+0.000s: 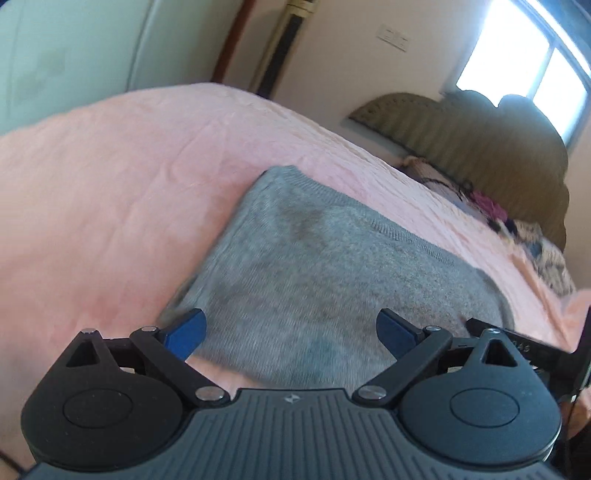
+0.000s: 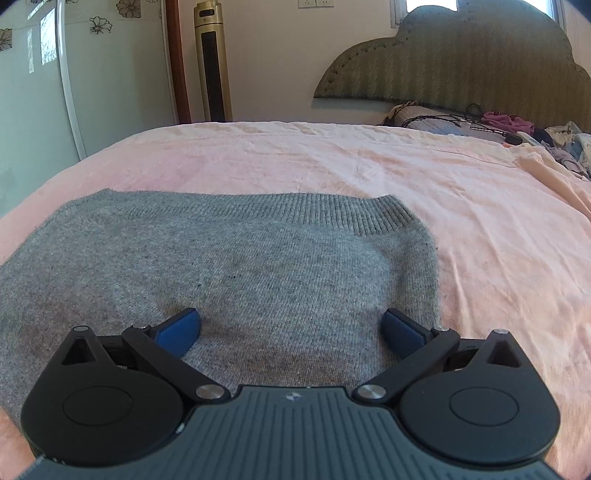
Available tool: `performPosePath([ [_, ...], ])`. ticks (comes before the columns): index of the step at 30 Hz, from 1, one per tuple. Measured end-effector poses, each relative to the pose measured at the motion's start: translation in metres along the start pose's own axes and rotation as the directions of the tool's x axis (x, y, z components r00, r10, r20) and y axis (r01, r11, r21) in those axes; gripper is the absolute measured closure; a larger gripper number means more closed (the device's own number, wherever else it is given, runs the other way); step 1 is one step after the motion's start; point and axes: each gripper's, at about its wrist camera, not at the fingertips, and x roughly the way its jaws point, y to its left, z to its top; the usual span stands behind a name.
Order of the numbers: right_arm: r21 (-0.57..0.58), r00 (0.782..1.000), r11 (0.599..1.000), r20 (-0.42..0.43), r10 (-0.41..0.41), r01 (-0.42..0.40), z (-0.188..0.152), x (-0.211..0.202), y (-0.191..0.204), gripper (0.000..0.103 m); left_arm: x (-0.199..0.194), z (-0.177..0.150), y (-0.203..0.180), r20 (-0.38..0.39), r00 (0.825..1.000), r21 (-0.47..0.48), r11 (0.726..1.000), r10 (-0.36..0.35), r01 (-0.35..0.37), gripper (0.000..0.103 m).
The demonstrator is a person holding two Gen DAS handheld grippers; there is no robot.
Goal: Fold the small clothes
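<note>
A grey knit sweater — ribbed hem — lay flat on the pink bedsheet; left gripper and right gripper hovered, jaws wide.

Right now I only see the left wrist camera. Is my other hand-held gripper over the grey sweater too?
Observer: Yes. The right hand-held gripper is over the grey sweater, near its right edge.
Operator: Is it pinching it?
Observer: No. Its jaws are wide open, with nothing between them.
Operator: Anything fun in the room?
Observer: Flower stickers decorate the wardrobe door.
</note>
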Motion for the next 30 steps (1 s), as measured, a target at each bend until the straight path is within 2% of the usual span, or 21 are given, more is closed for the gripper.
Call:
performPosePath([
  [1, 0.001, 1.0, 1.0, 0.001, -0.001, 0.001, -0.001, 0.0, 0.0, 0.0, -0.008, -0.006, 0.008, -0.01, 1.0, -0.059, 0.998, -0.002, 0.001, 0.004],
  [4, 0.004, 1.0, 1.0, 0.004, 0.0, 0.0, -0.004, 0.0, 0.0, 0.0, -0.022, -0.014, 0.027, 0.009, 0.998, -0.208, 0.976, -0.064, 0.064, 0.003],
  [6, 0.007, 1.0, 1.0, 0.006, 0.001, -0.001, -0.006, -0.001, 0.0, 0.0, -0.017, -0.009, 0.038, 0.016, 0.994, -0.328, 0.938, -0.112, 0.111, 0.003],
  [9, 0.014, 1.0, 1.0, 0.011, 0.008, -0.008, -0.008, -0.004, 0.0, 0.0, 0.0, 0.0, 0.046, 0.052, 0.988, -0.449, 0.88, -0.144, 0.151, 0.004],
  [10, 0.017, 1.0, 1.0, 0.013, 0.01, -0.011, -0.008, -0.004, -0.001, 0.0, 0.006, 0.003, 0.045, 0.062, 0.988, -0.468, 0.87, -0.141, 0.154, 0.01],
  [11, 0.02, 1.0, 1.0, 0.015, 0.013, -0.013, -0.009, -0.005, -0.001, 0.0, 0.012, 0.006, 0.041, 0.063, 0.992, -0.466, 0.875, -0.112, 0.129, 0.019],
  [12, 0.024, 1.0, 1.0, 0.017, 0.015, -0.016, -0.009, -0.005, -0.002, 0.0, 0.019, 0.008, 0.038, 0.043, 0.995, -0.452, 0.886, -0.091, 0.1, 0.048],
  [13, 0.027, 1.0, 0.999, 0.019, 0.018, -0.018, -0.009, -0.006, -0.003, 0.0, 0.026, 0.01, 0.035, 0.013, 0.998, -0.439, 0.896, -0.068, 0.067, 0.069],
  [15, 0.032, 0.999, 0.999, 0.022, 0.022, -0.023, -0.01, -0.006, -0.005, 0.0, 0.03, 0.009, 0.032, 0.017, 0.999, -0.415, 0.909, -0.034, 0.038, 0.073],
  [17, 0.04, 0.999, 0.999, 0.027, 0.03, -0.031, -0.01, -0.007, -0.007, 0.0, 0.032, 0.012, 0.026, 0.011, 1.0, -0.373, 0.928, -0.003, 0.007, 0.073],
  [18, 0.046, 0.999, 0.998, 0.029, 0.034, -0.035, -0.01, -0.007, -0.008, 0.0, 0.032, 0.013, 0.022, 0.003, 1.0, -0.341, 0.94, 0.026, -0.023, 0.089],
  [19, 0.051, 0.999, 0.998, 0.032, 0.039, -0.04, -0.011, -0.008, -0.009, 0.0, 0.035, 0.014, 0.017, -0.017, 0.998, -0.295, 0.954, 0.06, -0.062, 0.098],
  [21, 0.06, 0.998, 0.997, 0.035, 0.047, -0.049, -0.011, -0.008, -0.01, 0.0, 0.033, 0.015, 0.002, -0.003, 0.995, -0.211, 0.973, 0.096, -0.095, 0.099],
  [23, 0.072, 0.998, 0.996, 0.039, 0.057, -0.059, -0.011, -0.008, -0.012, 0.0, 0.027, 0.019, -0.028, 0.049, 0.995, -0.074, 0.994, 0.089, -0.085, 0.099],
  [24, 0.086, 0.997, 0.994, 0.044, 0.066, -0.07, -0.01, -0.009, -0.015, 0.0, 0.025, 0.021, -0.049, 0.08, 0.994, 0.012, 0.997, 0.076, -0.077, 0.099],
  [26, 0.163, 0.991, 0.979, 0.063, 0.116, -0.125, -0.008, -0.013, -0.028, 0.0, 0.025, 0.023, -0.096, 0.122, 0.992, 0.176, 0.984, 0.012, -0.034, 0.099],
  [27, 0.244, 0.983, 0.953, 0.08, 0.165, -0.179, -0.006, -0.018, -0.04, 0.0, 0.025, 0.022, -0.118, 0.132, 0.991, 0.238, 0.971, -0.037, 0.004, 0.099],
  [28, 0.367, 0.965, 0.893, 0.108, 0.237, -0.26, -0.003, -0.024, -0.059, 0.0, 0.027, 0.019, -0.14, 0.134, 0.987, 0.3, 0.953, -0.09, 0.046, 0.099],
  [29, 0.481, 0.936, 0.803, 0.157, 0.316, -0.352, -0.002, -0.029, -0.079, 0.0, 0.03, 0.012, -0.166, 0.121, 0.982, 0.372, 0.923, -0.148, 0.093, 0.099],
  [30, 0.545, 0.904, 0.723, 0.212, 0.371, -0.425, 0.001, -0.035, -0.095, 0.0, 0.034, 0.002, -0.186, 0.097, 0.976, 0.435, 0.891, -0.193, 0.133, 0.099],
])
